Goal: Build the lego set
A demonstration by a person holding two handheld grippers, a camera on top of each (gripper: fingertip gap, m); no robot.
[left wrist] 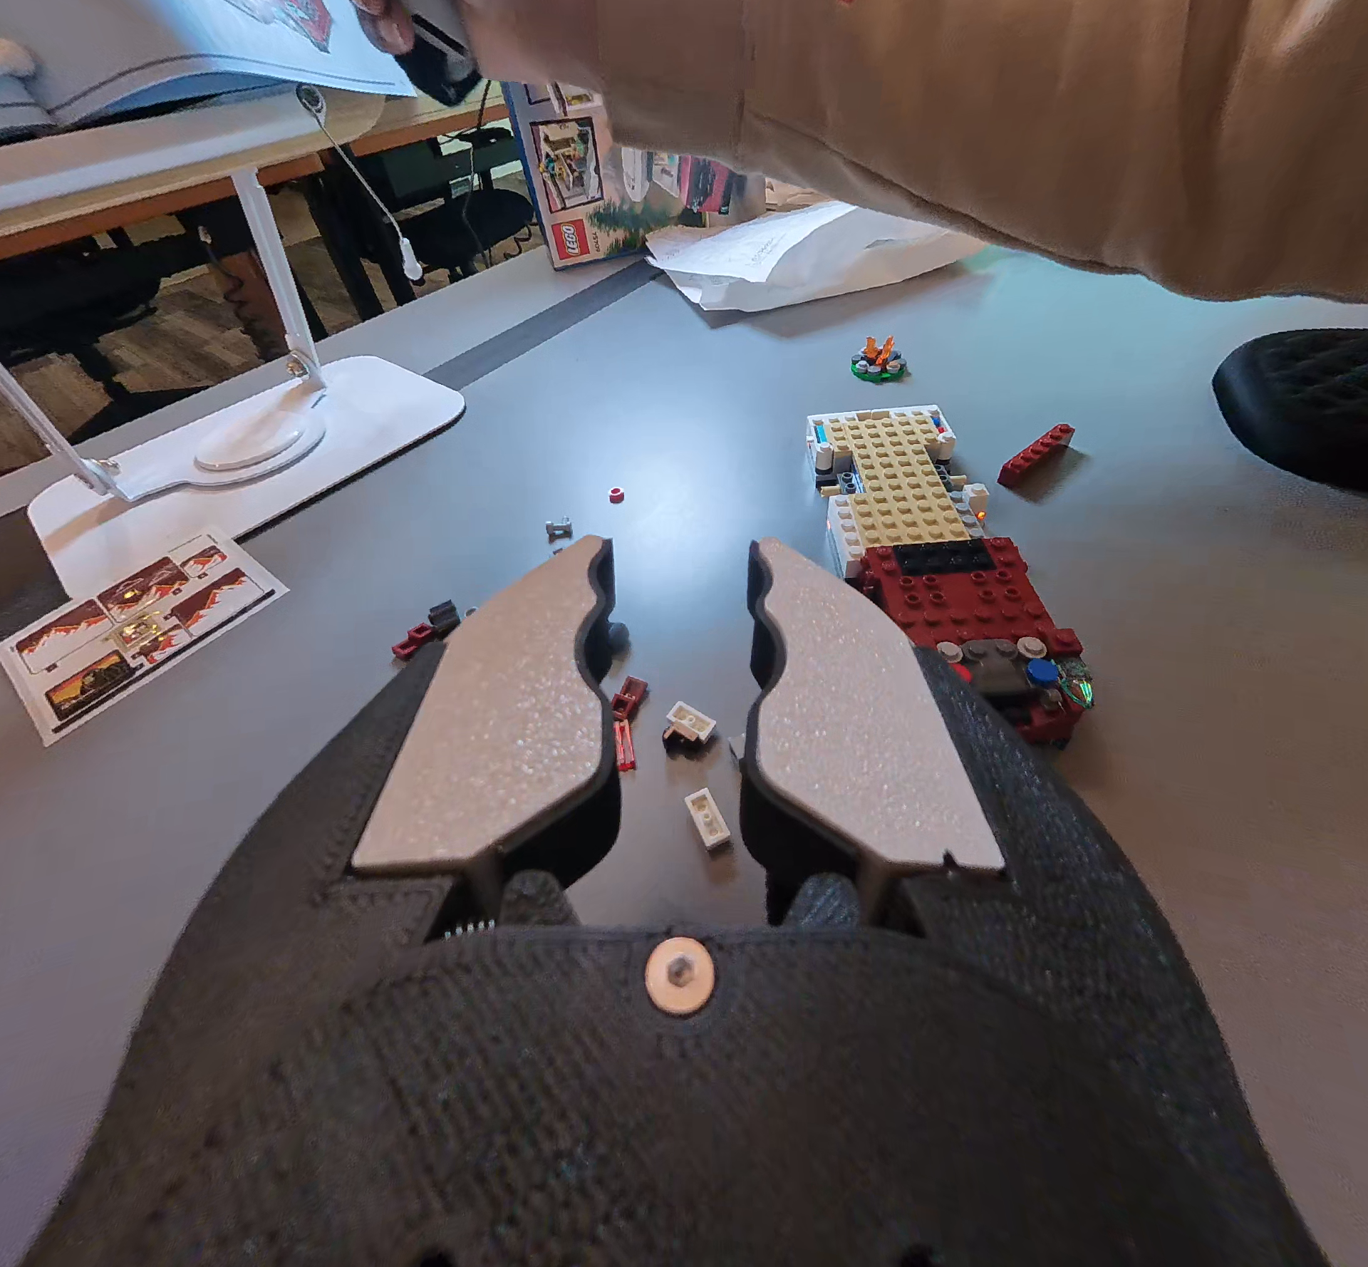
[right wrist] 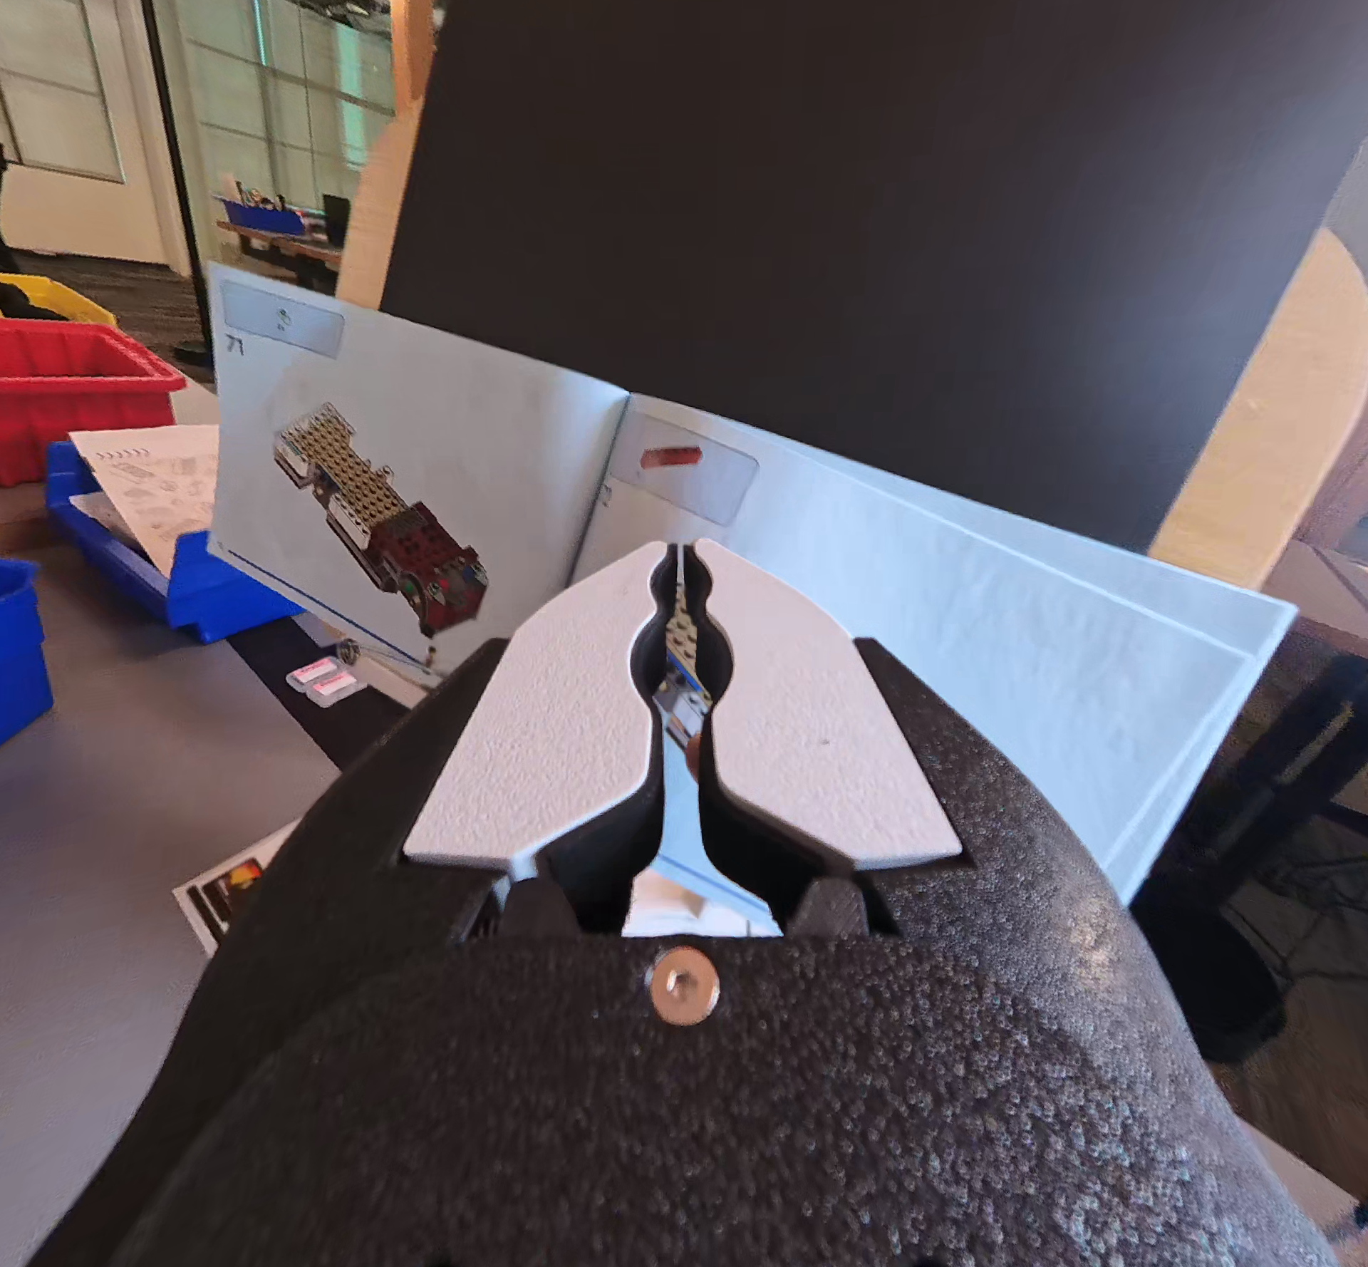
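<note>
Over the grey surface [left wrist: 666, 358] the left claw [left wrist: 681, 550] hovers low and level, its fingers apart with nothing between the pads. Small loose bricks lie under it: a white plate [left wrist: 708, 818], a white bracket piece [left wrist: 690, 722] and dark red bits [left wrist: 628, 697]. Just to its right sits the tan, white and dark red brick model [left wrist: 925, 550], with a dark red long brick [left wrist: 1035, 455] beyond. A beige sleeve [left wrist: 1036, 84] reaches across above toward the instruction booklet [right wrist: 414, 461]. The right claw [right wrist: 679, 550] is raised and tilted up, seemingly clamped on a page of that open booklet, which leans against a dark screen [right wrist: 851, 158].
</note>
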